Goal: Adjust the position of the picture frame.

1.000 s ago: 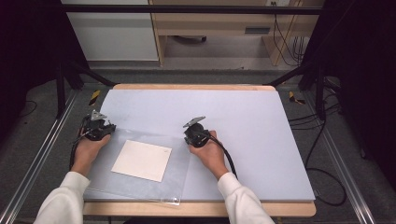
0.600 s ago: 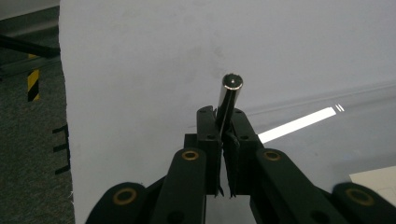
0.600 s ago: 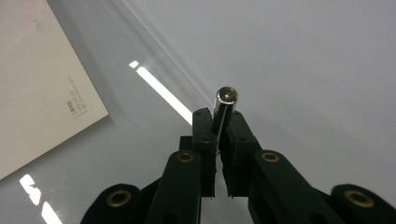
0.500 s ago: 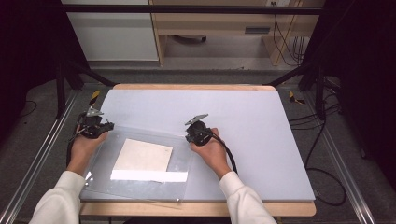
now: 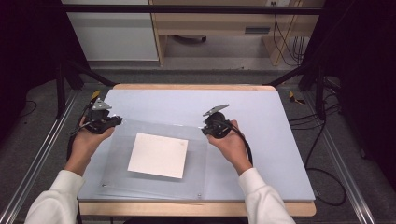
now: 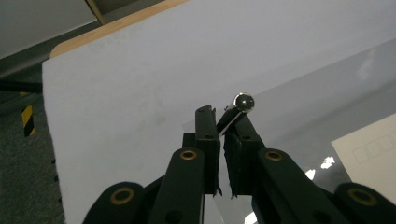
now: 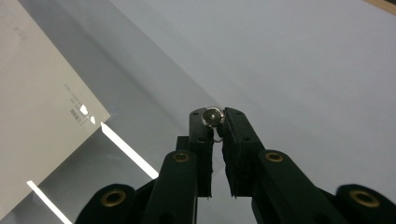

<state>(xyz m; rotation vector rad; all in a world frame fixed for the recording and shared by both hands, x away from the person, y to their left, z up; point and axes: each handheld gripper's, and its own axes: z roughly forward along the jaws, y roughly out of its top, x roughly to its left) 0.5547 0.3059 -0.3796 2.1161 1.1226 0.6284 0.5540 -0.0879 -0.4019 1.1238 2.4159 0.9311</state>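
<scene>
I see the clear sheet's [image 5: 154, 158] near edge resting on the table [image 5: 261, 154], with white paper [image 5: 159, 155] under it. My left gripper [image 6: 223, 122] and right gripper [image 7: 214, 119] are clamped on its far corners, lifting; raising it off the paper remains.

Beyond my work, the table [image 5: 261, 112] wore a pale grey mat with a wooden rim showing at its far and near edges. Past the far edge I saw a wooden shelf unit [image 5: 219, 28] beside a white cabinet [image 5: 112, 32]. Black cables [image 5: 322, 154] trailed over the grey floor [image 5: 28, 154] off the right edge.
</scene>
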